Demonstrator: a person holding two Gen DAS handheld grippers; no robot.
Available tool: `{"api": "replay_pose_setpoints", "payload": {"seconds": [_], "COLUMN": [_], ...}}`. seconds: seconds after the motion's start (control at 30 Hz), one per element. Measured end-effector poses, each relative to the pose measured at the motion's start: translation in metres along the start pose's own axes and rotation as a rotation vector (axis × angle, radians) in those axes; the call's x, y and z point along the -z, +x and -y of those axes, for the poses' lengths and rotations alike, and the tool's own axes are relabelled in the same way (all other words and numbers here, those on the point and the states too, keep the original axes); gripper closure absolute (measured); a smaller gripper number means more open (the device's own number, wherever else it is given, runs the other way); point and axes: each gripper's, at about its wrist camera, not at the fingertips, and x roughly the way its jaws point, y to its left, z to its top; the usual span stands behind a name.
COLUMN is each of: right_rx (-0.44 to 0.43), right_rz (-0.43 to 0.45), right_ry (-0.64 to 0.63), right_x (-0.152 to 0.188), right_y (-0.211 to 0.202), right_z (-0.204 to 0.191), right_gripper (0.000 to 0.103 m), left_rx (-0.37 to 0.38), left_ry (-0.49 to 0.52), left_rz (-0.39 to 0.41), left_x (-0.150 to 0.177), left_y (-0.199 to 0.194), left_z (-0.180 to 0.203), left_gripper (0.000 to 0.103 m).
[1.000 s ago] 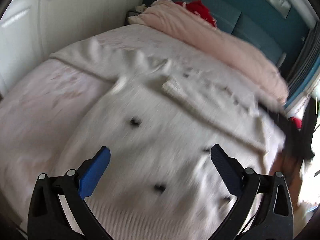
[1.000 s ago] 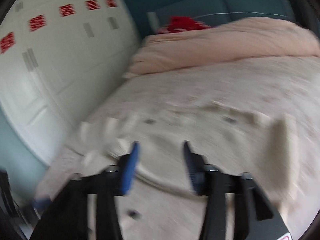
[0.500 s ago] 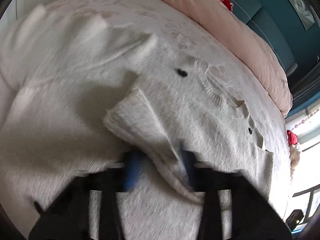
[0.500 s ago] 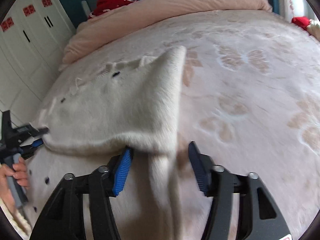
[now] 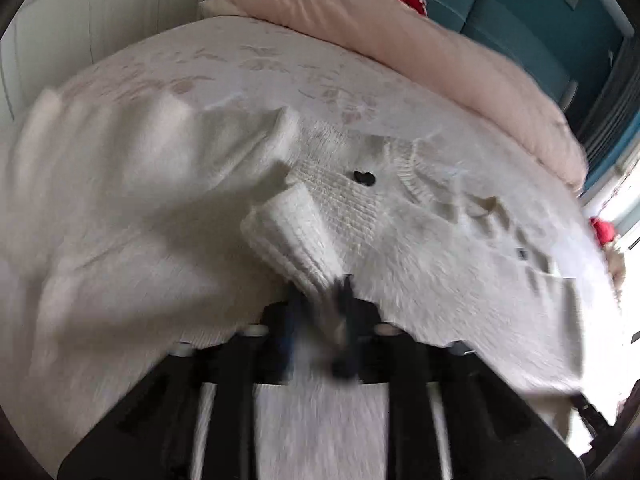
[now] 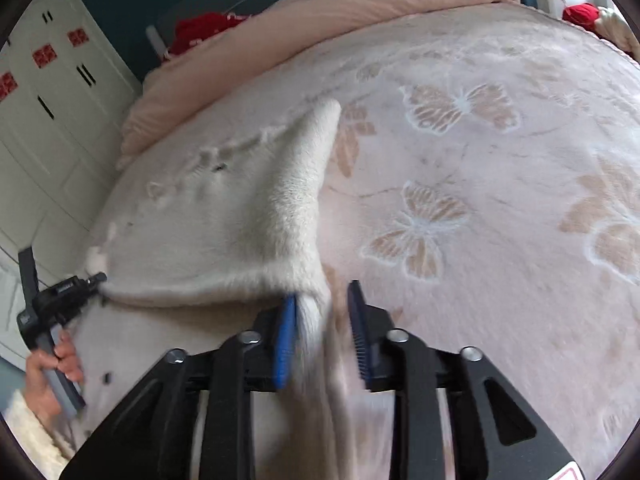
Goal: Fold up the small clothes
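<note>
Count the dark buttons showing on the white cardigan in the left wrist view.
2. One button lies on the ribbed knit near the neckline of the white cardigan; another button, blurred, lies farther right near the front edge. More may be hidden under the folded fabric.

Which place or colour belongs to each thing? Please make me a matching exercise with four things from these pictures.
Things:
1. white sweater
2. pink duvet
3. red cloth
4. wardrobe

Descriptions:
A. white doors, red stickers
B. against the teal headboard
C. rolled along the bed's head
D. held by both grippers

Pairs: 1-D, 2-C, 3-B, 4-A
</note>
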Motion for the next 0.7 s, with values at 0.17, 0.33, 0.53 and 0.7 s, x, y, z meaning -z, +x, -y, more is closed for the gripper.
{"api": "replay_pose_setpoints", "payload": {"seconds": [0.17,0.33,0.53,0.7], "right_rx": [-0.075,-0.107,-0.155,-0.177], "right_rz": [-0.046,-0.184,-0.165,-0.178], "right_ry": [0.024,0.053,0.01,0.055], "right_x": [0.053,0.139,0.189,0.175], "right_y": [-0.065,-0.108,-0.127,-0.102], "right_z": [0.008,0.011,-0.003,-0.011], "right_gripper": [0.041,0.041,0.036,0.093], "left_rx": [0.004,-0.128,-0.108,0.005], "left_ry": [-0.044,-0.139,-0.232,-0.159], "left_rz": [0.017,0.005,-0.039,-0.114], "left_x": [0.045,0.104,0.162,0.162], "left_y": [-0.083,-0.149,-0.178,-0.16], "left_z": [-0.049,-0.126,-0.173,-0.141], "left_gripper": [0.038,0.03,0.029,0.065]}}
